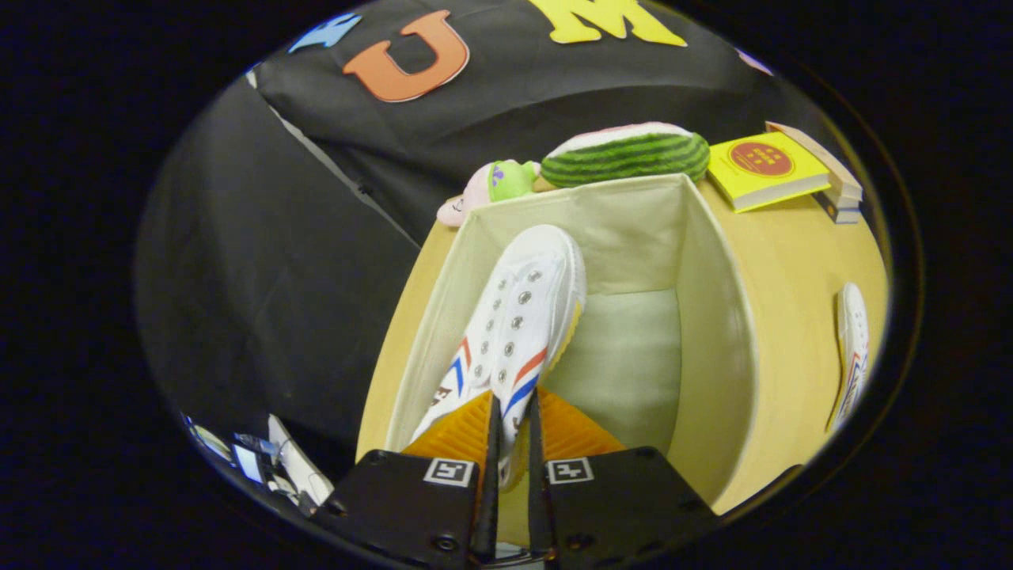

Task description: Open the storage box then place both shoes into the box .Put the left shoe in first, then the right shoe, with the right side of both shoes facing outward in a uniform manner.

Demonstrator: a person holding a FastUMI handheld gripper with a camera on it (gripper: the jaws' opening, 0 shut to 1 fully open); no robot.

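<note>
So the gripper has its two fingers squeezed nearly together, clamped on the heel end of one white sneaker with red and blue stripes on its side. That shoe points away from the fingers, toe up and forward, and it's hanging inside the open storage box, closer to the box's left wall than the right. The box is a cream fabric one, open at the top, and I can see part of its bare floor next to the shoe.

Count so far: one shoe in the gripper, and a second matching sneaker lying on the tan table well off to the right of the box. So two shoes total, one box.

Beyond the box there's one watermelon-looking plush, one smaller pink and green plush toy beside it, and a small stack of books with a yellow one on top. Can't tell exactly how many books.
</note>
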